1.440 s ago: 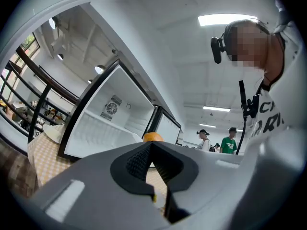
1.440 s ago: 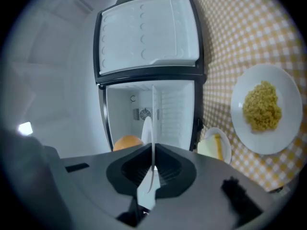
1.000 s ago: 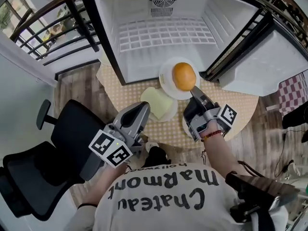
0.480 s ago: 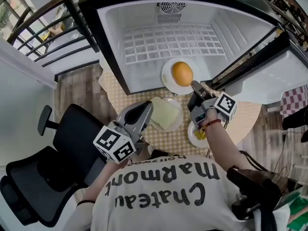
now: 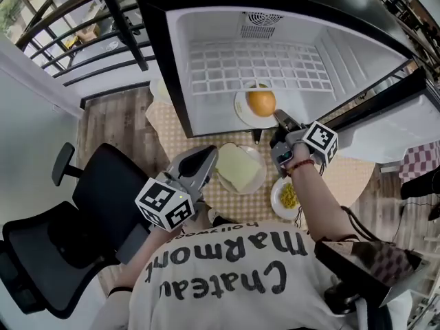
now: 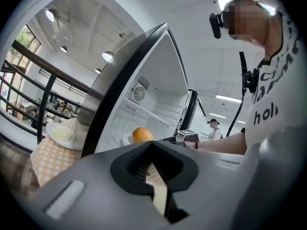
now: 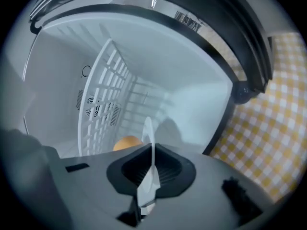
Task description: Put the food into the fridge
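Wood flooring (image 5: pixel 113 115) surrounds a round surface (image 5: pixel 344 174) covered with a yellow checked cloth. On this surface stands a small black fridge (image 5: pixel 206 26). Its door (image 5: pixel 392 122) is swung fully open to the fridge's right-hand side.

1. Fridge interior. The white compartment holds a white wire shelf (image 5: pixel 258 67). A round fan grille (image 5: pixel 260 19) is set in the rear wall.

2. Task item. A white plate (image 5: pixel 239 108) carrying one round orange food item (image 5: pixel 261 103) sits on the fridge floor just inside the opening, at the front edge of the wire shelf.

3. Right tool (image 5: pixel 280 119). It reaches into the fridge opening from the front. Its jaws are pressed together on the near rim of the white plate. In the right gripper view the rim stands edge-on between the two ribbed pads, with the orange food behind it.

4. Left tool (image 5: pixel 208 158). It is held in front of the fridge, outside the opening, below the fridge's left wall. In the left gripper view its jaws are drawn together, with only a narrow pale slit between them and nothing projecting from them.

5. Items outside the fridge.
- A second plate (image 5: pixel 258 176) with a pale yellow slice (image 5: pixel 236 167) lies on the surface directly in front of the fridge opening, just beside the left tool's tip. Contact between them cannot be determined.
- A small plate (image 5: pixel 275 201) of yellow grains (image 5: pixel 289 196) lies farther out from the fridge, under the person's right forearm.
- A black office chair (image 5: pixel 82 212) stands on the flooring, well clear of the fridge's left side.
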A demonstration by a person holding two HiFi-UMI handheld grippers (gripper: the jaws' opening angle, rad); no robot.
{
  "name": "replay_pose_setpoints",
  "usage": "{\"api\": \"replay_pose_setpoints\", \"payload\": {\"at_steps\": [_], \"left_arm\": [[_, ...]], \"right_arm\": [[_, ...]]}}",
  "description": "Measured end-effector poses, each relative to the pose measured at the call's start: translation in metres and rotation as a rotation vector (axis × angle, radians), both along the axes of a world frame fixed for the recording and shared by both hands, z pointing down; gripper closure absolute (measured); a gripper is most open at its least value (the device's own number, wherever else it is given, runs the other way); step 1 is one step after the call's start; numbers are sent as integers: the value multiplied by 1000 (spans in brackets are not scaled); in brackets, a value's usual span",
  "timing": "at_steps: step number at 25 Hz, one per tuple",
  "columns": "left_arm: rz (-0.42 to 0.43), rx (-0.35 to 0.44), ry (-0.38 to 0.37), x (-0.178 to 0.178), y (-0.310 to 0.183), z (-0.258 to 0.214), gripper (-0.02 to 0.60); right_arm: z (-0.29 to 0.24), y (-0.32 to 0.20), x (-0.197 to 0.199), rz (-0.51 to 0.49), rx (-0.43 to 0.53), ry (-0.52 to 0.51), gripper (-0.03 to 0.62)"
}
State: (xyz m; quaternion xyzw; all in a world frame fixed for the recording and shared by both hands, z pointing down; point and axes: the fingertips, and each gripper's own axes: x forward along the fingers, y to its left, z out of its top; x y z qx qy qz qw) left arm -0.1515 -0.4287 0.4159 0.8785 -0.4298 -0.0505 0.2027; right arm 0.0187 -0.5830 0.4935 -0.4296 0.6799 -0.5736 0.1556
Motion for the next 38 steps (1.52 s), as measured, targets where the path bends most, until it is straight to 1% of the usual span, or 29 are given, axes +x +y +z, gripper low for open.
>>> {"api": "replay_pose_setpoints", "payload": {"at_steps": [2, 5, 7, 15, 22, 28, 33, 38], "left_arm": [[-2, -6, 1, -3, 1, 2, 574], [-2, -14, 26, -5, 0, 3, 574], [-2, -17, 38, -6, -2, 2, 574], [20, -19, 24, 1, -8, 3, 574], [43, -31, 25, 6, -11, 7, 574], [40, -42, 26, 4, -11, 10, 574], [33, -45, 37, 0, -8, 12, 574], [34, -46, 44, -1, -5, 14, 574]], "right_arm": [[0, -9, -5, -9, 7, 25, 571], [-1, -21, -13, -30, 25, 85, 571], [-1, -26, -19, -42, 28, 106, 571], [1, -37, -22, -50, 25, 164, 571], [1, -47, -22, -74, 45, 269, 571], [2, -50, -23, -101, 67, 388, 569], [1, -50, -24, -123, 101, 486, 549], [2, -48, -26, -183, 141, 664, 511]]}}
